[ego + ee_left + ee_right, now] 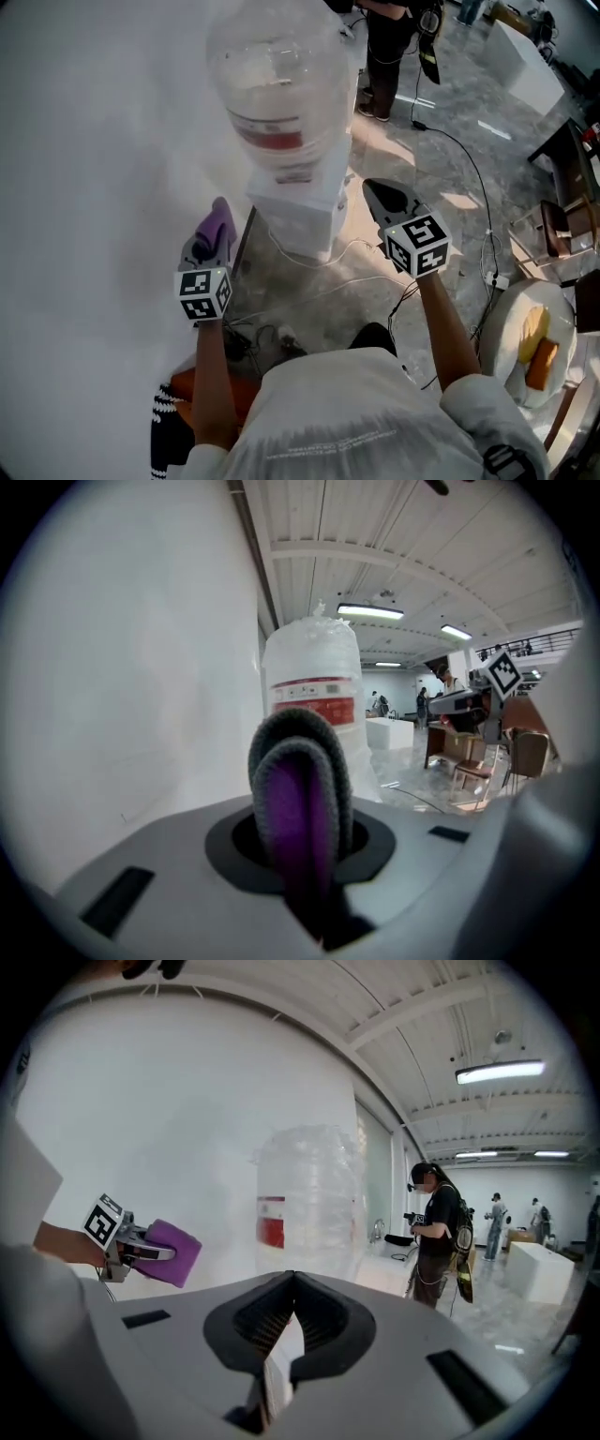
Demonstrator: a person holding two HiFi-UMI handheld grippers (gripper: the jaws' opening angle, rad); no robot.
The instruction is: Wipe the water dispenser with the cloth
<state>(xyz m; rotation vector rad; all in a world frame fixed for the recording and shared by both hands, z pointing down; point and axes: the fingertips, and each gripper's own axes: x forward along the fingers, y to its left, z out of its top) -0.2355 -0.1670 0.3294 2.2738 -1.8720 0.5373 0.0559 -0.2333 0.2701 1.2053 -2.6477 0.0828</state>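
Observation:
The white water dispenser (302,204) stands against the wall with a large clear bottle (277,84) on top. My left gripper (214,236) is to its left, a short way off, shut on a folded purple cloth (222,221). In the left gripper view the cloth (298,803) fills the jaws, with the bottle (314,691) ahead. My right gripper (388,199) hovers to the right of the dispenser, shut and holding nothing. The right gripper view shows its jaws meeting at the tip (289,1283), the bottle (309,1204) ahead and the cloth (174,1252) at the left.
A plain white wall (84,169) runs along the left. Cables (469,169) trail over the marble floor behind and beside the dispenser. A person (437,1232) stands beyond it. A round white table (511,319) with yellow and orange items stands at the right, with chairs (562,225) near it.

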